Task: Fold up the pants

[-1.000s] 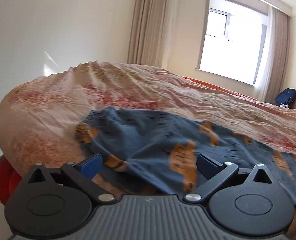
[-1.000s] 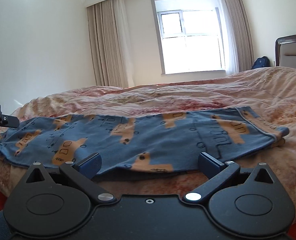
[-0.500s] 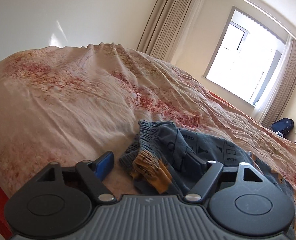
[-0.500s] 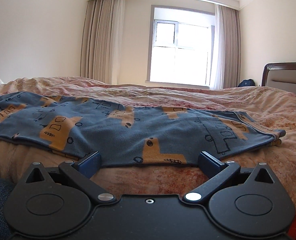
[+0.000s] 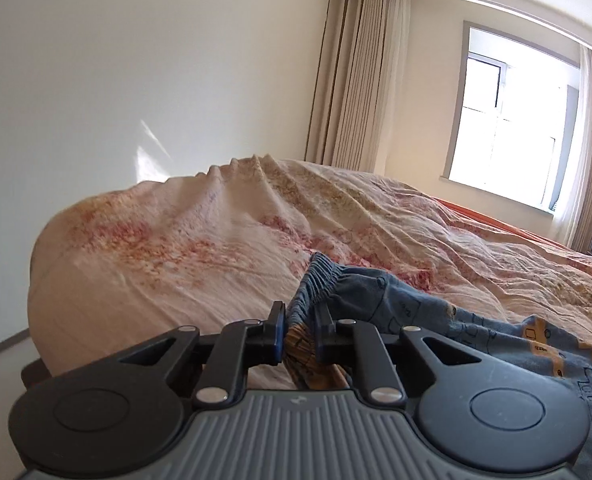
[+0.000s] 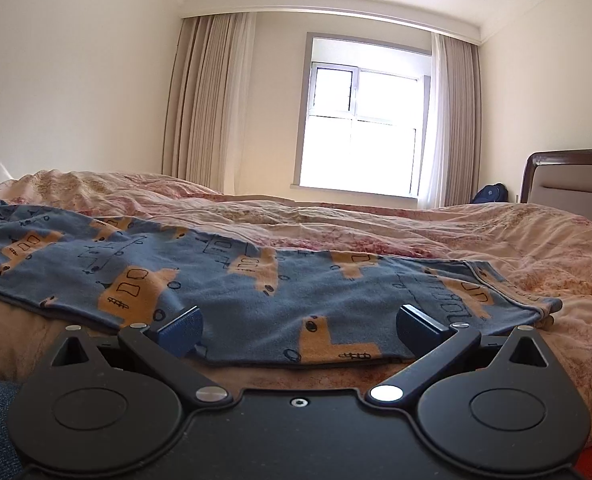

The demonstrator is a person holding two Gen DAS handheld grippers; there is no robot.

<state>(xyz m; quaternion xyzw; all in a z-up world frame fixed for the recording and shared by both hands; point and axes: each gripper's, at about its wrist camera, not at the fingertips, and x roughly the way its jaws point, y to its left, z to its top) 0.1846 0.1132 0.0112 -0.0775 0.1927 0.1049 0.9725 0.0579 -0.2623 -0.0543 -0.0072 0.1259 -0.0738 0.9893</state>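
Blue pants (image 6: 256, 292) with orange vehicle prints lie spread across the bed, legs reaching to the right. My left gripper (image 5: 299, 330) is shut on the elastic waistband end of the pants (image 5: 320, 280), which bunches up between its fingers. My right gripper (image 6: 298, 330) is open and empty, with its fingers either side of the near edge of a pant leg. The cuff end (image 6: 536, 304) lies to its right.
The bed is covered by a rumpled pink floral quilt (image 5: 216, 248). A wall stands beyond the bed's left end, curtains and a window (image 6: 360, 120) at the back, a headboard (image 6: 572, 184) at the right, and a blue bag (image 6: 492, 192) on the floor.
My left gripper has shut on the waistband, which was loose between open fingers half a second ago. My right gripper has shifted slightly along the pant leg and stays open.
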